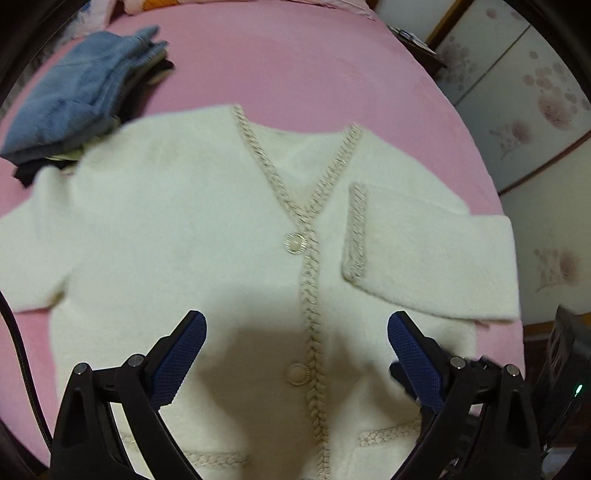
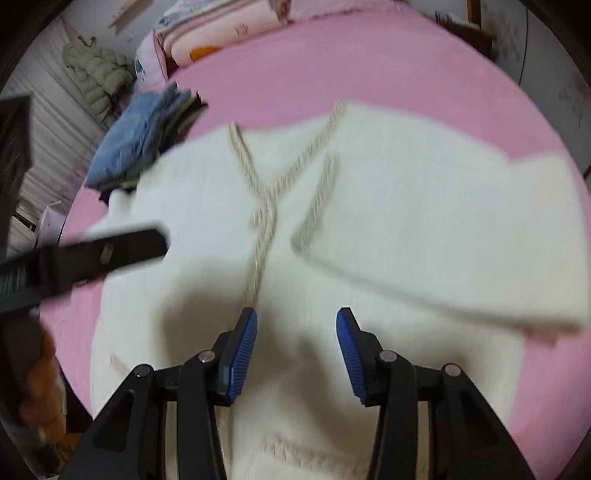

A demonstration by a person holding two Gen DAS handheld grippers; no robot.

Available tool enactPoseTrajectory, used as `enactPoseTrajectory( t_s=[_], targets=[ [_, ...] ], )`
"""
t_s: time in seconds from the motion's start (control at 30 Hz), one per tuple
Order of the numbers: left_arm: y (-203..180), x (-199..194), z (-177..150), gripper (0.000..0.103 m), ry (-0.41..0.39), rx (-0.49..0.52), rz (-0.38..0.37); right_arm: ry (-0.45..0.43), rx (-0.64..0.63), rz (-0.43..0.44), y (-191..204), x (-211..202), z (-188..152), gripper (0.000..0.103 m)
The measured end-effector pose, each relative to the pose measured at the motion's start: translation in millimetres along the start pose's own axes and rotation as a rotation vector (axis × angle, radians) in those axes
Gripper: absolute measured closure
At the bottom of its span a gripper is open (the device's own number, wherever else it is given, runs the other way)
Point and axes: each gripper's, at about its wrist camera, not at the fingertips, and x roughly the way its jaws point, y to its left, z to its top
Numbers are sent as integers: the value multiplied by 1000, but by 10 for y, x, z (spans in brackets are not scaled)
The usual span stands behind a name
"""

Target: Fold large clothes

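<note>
A cream fuzzy cardigan (image 1: 184,229) with beige braided trim and round buttons lies front-up on the pink bed (image 1: 295,59). Its right sleeve (image 1: 436,254) is folded across the chest; the left sleeve lies spread out. My left gripper (image 1: 295,325) is open and empty, hovering above the cardigan's lower front. In the right wrist view, the cardigan (image 2: 406,206) shows blurred, and my right gripper (image 2: 295,321) is open and empty above its middle. The left gripper's black arm (image 2: 110,254) reaches in from the left of that view.
A stack of folded clothes topped by blue denim (image 1: 77,99) sits at the bed's far left, touching the cardigan's shoulder. Pillows and bedding (image 2: 221,29) lie at the head of the bed. Floral wardrobe doors (image 1: 517,92) stand to the right.
</note>
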Motion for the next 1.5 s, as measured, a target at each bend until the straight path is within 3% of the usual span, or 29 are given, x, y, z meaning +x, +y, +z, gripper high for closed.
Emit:
enactPoseTrajectory(
  t_s=[0.23, 0.33, 0.4, 0.47, 0.83, 1.07, 1.47, 1.5],
  targets=[
    [-265, 384, 16, 25, 56, 42, -219, 39, 108, -15, -379, -193, -374, 58],
    [-353, 630, 93, 33, 94, 23, -270, 13, 148, -42, -533, -248, -420, 58],
    [-400, 791, 105, 45, 117, 8, -292, -1, 173, -52, -625, -261, -399, 58],
    [-439, 961, 120, 50, 139, -7, -301, -12, 195, -61, -728, -279, -389, 58],
    [-475, 1419, 95, 50, 174, -121, -284, -29, 259, -56, -1141, -402, -531, 58],
    [-213, 1315, -86, 49, 143, -274, -333, -38, 286, -52, -1332, -464, -560, 58],
    [-393, 1533, 137, 48, 79, -349, -349, -12, 285, -41, -1502, -371, -593, 58],
    [-399, 1509, 156, 65, 83, -353, -322, -11, 284, -43, -1509, -367, -592, 58]
  ],
)
